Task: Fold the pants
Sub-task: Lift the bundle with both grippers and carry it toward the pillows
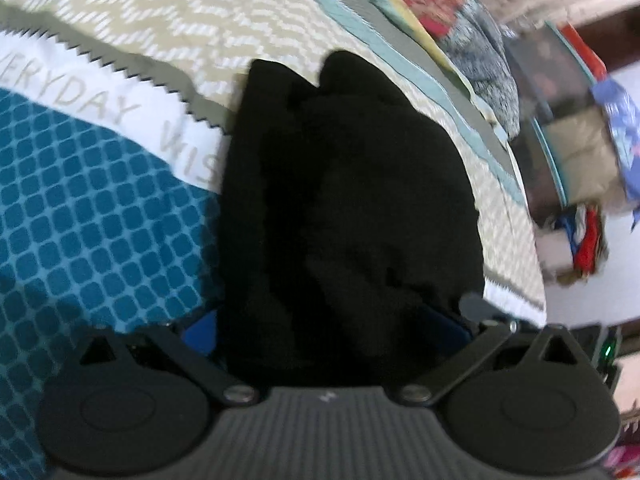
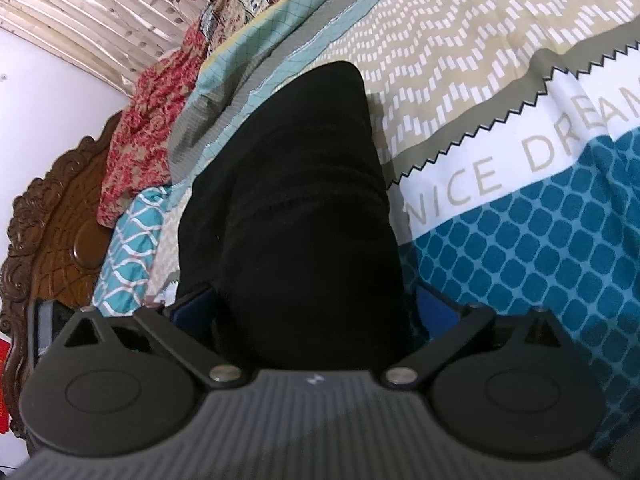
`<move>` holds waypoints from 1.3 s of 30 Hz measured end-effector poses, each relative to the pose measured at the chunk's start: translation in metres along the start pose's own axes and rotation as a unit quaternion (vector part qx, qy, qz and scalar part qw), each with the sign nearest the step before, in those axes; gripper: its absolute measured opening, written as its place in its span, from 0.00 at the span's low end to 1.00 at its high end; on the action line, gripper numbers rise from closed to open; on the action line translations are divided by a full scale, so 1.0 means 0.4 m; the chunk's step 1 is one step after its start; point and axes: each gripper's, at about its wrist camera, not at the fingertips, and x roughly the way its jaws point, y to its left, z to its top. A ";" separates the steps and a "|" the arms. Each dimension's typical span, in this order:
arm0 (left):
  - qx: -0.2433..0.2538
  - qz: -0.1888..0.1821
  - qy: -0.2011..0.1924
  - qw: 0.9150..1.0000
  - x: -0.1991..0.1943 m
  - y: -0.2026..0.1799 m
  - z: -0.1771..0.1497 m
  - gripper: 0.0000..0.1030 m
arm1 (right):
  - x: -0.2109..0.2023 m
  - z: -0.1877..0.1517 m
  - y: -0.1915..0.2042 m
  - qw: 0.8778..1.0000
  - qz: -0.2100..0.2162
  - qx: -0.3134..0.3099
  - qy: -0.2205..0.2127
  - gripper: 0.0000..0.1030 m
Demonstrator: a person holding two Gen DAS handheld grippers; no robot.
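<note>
Bedspread, patterned in beige, white and teal, covers the bed beneath black pants bunched on top. Each hand-held gripper, left and right, stands spread wide, pants between its fingers, not visibly pinched.

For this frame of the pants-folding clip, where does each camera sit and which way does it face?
Left wrist view: sits on the left gripper, angled down along its spread fingers at the black pants on the patterned bedspread; only gripper parts show.
Right wrist view: sits on the right gripper, angled down at the black pants, carved wooden headboard to the left; only gripper parts show.
Shared: the pants, the bedspread and the floral fabric pile.
</note>
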 end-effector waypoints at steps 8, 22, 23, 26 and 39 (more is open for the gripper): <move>-0.009 0.005 -0.006 1.000 -0.017 0.007 -0.002 0.83 | 0.036 -0.047 0.101 0.993 -0.048 -0.102 0.025 0.88; 0.080 -0.021 -0.076 0.994 -0.133 -0.134 0.018 0.47 | -0.031 -0.030 0.189 0.975 -0.045 -0.205 -0.080 0.43; 0.085 -0.024 -0.080 0.993 -0.140 -0.145 0.031 0.47 | -0.036 -0.019 0.196 0.973 -0.043 -0.210 -0.090 0.42; 0.110 -0.032 -0.097 0.989 -0.161 -0.193 0.086 0.47 | -0.037 0.019 0.226 0.965 -0.034 -0.226 -0.126 0.42; 0.213 -0.026 -0.176 0.961 -0.063 -0.427 0.548 0.47 | 0.049 0.402 0.275 0.913 -0.032 -0.303 -0.270 0.38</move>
